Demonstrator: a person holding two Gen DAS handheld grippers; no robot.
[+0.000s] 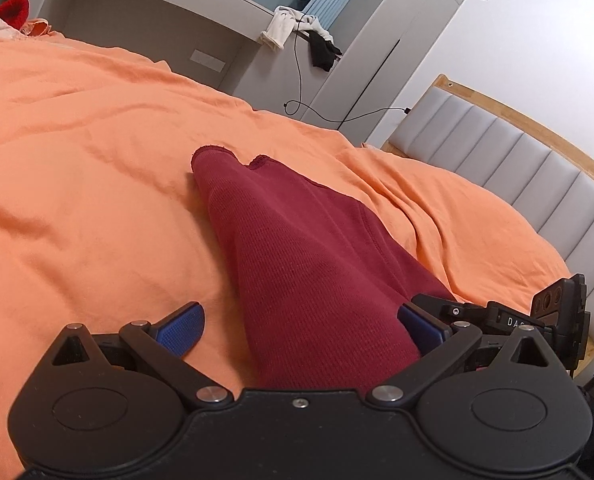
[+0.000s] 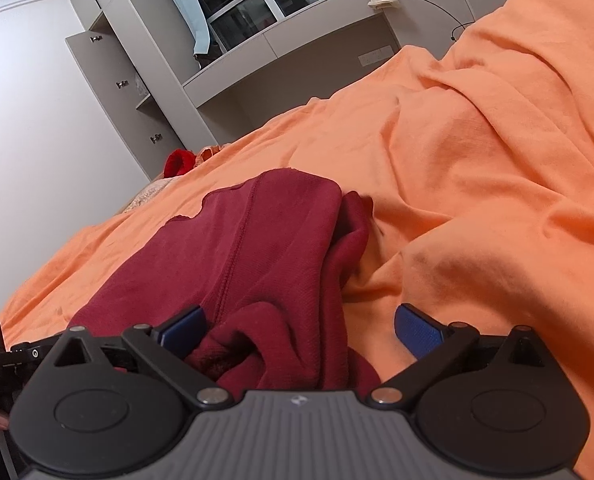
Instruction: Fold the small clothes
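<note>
At far left, a bright red garment (image 2: 179, 162) lies at the bed's edge by the grey cabinet (image 2: 125, 92). The maroon garment (image 2: 257, 240) lies bunched mid-bed on the orange sheet (image 2: 477, 200). The left tool (image 1: 301, 330) stands wide, the cloth running between its blue pads; the right tool (image 2: 301, 330) stands wide too, a fold between its pads. Rumpled sheet ridges rise to the right. The padded headboard (image 1: 517, 172) bounds the bed's right side; smooth sheet lies open leftward.
</note>
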